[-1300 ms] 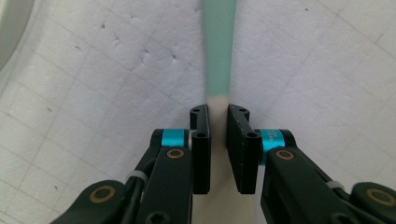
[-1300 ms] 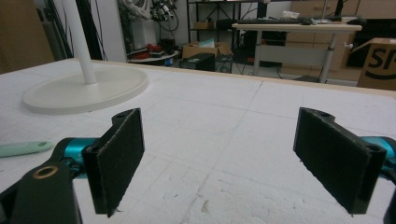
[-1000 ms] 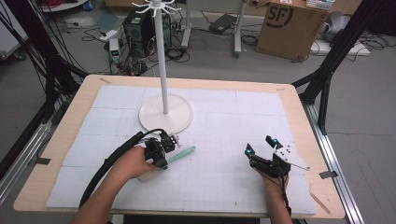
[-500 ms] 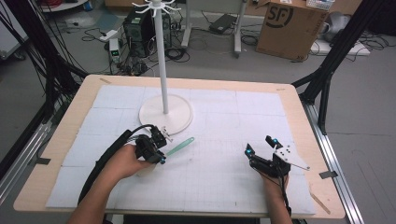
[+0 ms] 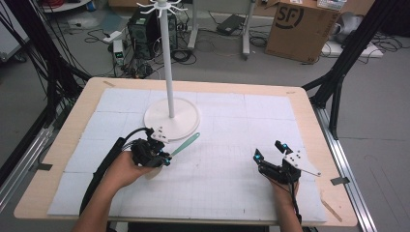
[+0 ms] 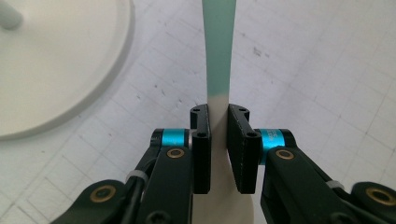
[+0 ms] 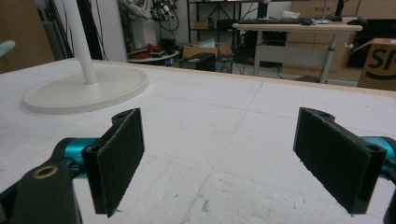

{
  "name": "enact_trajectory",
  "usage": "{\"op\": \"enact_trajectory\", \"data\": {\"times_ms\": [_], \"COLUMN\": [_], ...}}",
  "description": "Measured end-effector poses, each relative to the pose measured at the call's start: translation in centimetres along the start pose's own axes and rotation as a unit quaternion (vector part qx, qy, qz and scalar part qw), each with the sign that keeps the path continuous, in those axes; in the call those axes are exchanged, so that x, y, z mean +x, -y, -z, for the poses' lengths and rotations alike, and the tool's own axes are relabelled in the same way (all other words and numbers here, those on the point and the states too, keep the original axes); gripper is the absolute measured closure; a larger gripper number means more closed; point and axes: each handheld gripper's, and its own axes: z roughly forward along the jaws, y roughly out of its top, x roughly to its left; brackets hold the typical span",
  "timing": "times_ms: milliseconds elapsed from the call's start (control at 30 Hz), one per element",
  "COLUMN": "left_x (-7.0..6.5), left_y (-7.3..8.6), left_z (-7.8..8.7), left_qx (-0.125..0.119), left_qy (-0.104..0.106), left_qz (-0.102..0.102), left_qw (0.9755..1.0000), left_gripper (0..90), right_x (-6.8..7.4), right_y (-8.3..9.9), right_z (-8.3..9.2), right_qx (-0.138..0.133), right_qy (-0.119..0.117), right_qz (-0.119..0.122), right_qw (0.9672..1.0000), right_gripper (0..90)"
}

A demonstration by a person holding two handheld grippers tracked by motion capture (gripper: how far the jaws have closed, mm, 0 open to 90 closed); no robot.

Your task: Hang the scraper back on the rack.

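Your table (image 5: pixel 63 159) is a pale wooden board covered by a white gridded mat (image 5: pixel 232 140) whose squares carry small dark scuffs in the left gripper view. A white stand (image 5: pixel 171 116), a round base with a thin pole rising to a ring of hooks, sits on the far middle of the mat. Your left gripper (image 5: pixel 162 158) is near that base, and its jaws are clamped on a slim utensil (image 5: pixel 183 143) with a mint-green end and a cream part; in the left gripper view the pads pinch the cream section of the utensil (image 6: pixel 218 100) while the green end runs away over the mat, beside the base rim (image 6: pixel 93 84). Your right gripper (image 5: pixel 270 152) rests well apart at the right of the mat, its jaws spread wide with nothing between them, as the right gripper view shows over bare mat (image 7: pixel 219 140). Around the table lies a grey floor with tangled cables, a computer tower (image 5: pixel 145 29), black frame legs and a cardboard box (image 5: pixel 300 24); a desk (image 7: pixel 299 28) stands farther back.
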Motion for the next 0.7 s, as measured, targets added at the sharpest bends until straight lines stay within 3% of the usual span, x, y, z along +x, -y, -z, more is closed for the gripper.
{"op": "enact_trajectory", "data": {"times_ms": [133, 333, 433, 500, 700], "left_x": [0.0, -0.1, -0.2, -0.4, -0.4], "left_y": [0.2, 0.7, 1.0, 1.2, 1.9], "left_z": [0.7, 1.3, 1.3, 1.3, 1.7], "left_qx": [-0.036, -0.088, -0.102, -0.116, -0.179], "left_qy": [-0.007, -0.017, -0.018, -0.025, -0.039], "left_qz": [0.001, 0.003, 0.001, -0.004, 0.010], "left_qw": [0.9993, 0.9960, 0.9946, 0.9930, 0.9831], "left_gripper": [80.2, 80.3, 80.2, 80.2, 80.2], "right_x": [0.0, 0.0, 0.0, 0.0, 0.0], "right_y": [0.0, 0.0, 0.0, 0.0, 0.0], "right_z": [0.0, 0.0, 0.0, 0.0, 0.0], "right_qx": [0.000, -0.001, 0.000, -0.001, -0.001], "right_qy": [0.000, 0.001, 0.001, 0.001, 0.001], "right_qz": [0.000, 0.000, 0.000, 0.000, 0.000], "right_qw": [1.0000, 1.0000, 1.0000, 1.0000, 1.0000], "right_gripper": [15.6, 15.6, 15.6, 15.7, 15.6]}}
